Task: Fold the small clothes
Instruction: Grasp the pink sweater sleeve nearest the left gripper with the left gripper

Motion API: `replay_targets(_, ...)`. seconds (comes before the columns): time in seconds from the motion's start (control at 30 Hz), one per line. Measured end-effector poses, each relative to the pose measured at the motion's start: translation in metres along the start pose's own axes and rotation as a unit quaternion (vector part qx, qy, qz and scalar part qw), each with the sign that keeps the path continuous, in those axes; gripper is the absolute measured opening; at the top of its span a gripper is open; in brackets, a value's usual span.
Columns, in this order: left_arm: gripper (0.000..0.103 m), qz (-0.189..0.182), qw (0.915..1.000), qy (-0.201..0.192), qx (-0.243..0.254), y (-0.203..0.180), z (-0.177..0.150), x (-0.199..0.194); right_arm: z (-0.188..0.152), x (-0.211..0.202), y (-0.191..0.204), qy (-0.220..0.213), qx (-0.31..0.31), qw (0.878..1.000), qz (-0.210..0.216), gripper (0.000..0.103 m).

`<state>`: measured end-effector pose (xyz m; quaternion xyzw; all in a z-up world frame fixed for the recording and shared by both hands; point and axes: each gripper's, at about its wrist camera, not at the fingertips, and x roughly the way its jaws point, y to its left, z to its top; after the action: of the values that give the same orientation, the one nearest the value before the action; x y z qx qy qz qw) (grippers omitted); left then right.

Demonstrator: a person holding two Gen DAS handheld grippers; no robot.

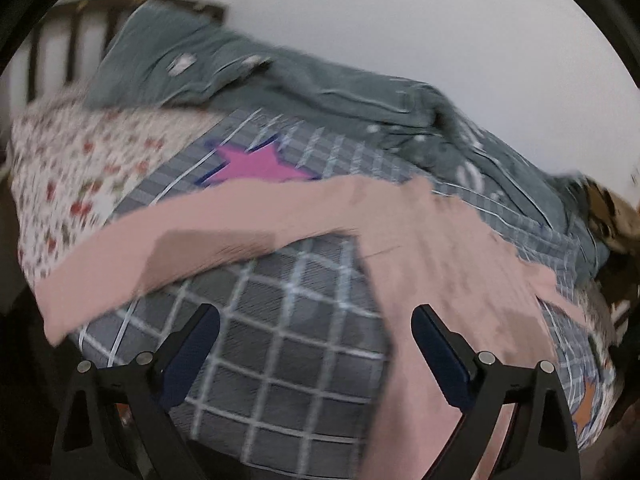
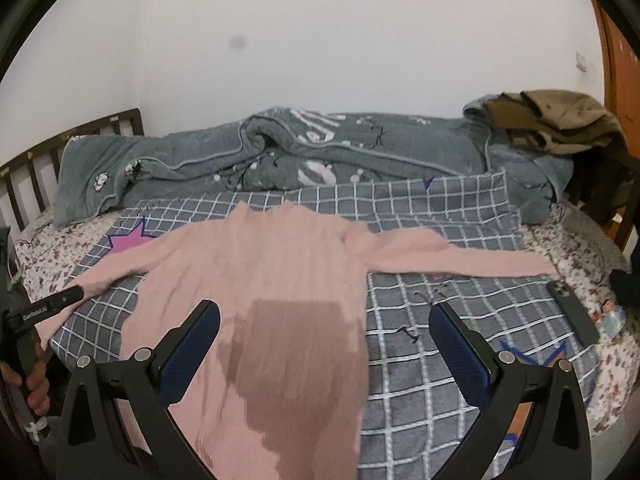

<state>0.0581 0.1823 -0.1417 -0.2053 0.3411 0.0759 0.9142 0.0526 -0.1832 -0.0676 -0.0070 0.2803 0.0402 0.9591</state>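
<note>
The pink ribbed knit sweater [image 2: 256,280], soft and limp on the bed [image 2: 576,280], wants gripping at a sleeve cuff; both tools [image 1: 316,344] [image 2: 324,340] gape empty.

The left wrist view looks down close and tilted over the bed [image 1: 280,360] from its left side; the right wrist view faces the wall from the foot, farther back. Both share the pink sweater [image 2: 272,280] and checked sheet [image 2: 440,208]
</note>
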Motion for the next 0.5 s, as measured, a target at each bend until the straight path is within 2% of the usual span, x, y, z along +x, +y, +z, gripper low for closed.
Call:
replay_targets(0.13, 0.096, 0.014, 0.9971, 0.014, -0.073, 0.049, -0.006, 0.015, -0.004, 0.022, 0.006, -0.011, 0.001, 1.000, 0.014, 0.102)
replay_targets(0.23, 0.091, 0.016, 0.9908, 0.024, -0.132, 0.084, -0.007, 0.028, -0.007, 0.037, 0.017, -0.022, -0.017, 1.000, 0.004, 0.102)
replay_targets(0.43, 0.087, 0.008, 0.9818, 0.011, -0.189, 0.124, 0.000, 0.044, -0.006, 0.075, 0.033, 0.028, -0.044, 0.998, 0.023, 0.102)
replay_targets(0.5, 0.081, -0.001, 0.9772, 0.003, -0.212, 0.136, 0.000, 0.047, -0.003, 0.084, 0.039, 0.029, -0.056, 0.998, 0.024, 0.102)
